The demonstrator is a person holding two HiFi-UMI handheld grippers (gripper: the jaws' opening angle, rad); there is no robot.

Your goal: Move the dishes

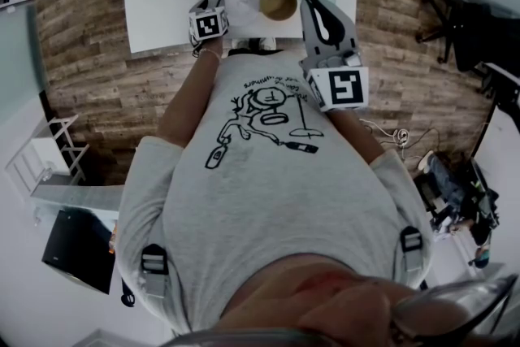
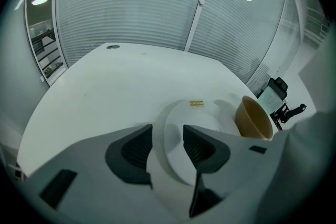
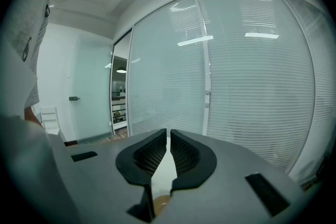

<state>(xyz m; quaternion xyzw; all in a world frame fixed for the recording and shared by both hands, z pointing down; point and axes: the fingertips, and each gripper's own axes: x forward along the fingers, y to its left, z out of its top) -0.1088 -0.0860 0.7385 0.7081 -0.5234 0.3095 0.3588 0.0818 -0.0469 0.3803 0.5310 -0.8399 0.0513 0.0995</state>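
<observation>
**Left jaws straddle the plate's near rim**

The left gripper tilts down, jaws wide, either side of the white plate's near edge, pads clear. That fits a grip about to close or one just released. A tan bowl sits just right on the bench. The right gripper hovers level, jaws nearly together, empty.

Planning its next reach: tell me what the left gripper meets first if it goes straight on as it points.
Most likely the white plate: its near rim shows between the left gripper's open jaws, though depth is unclear. The tan bowl sits off to the right.
</observation>
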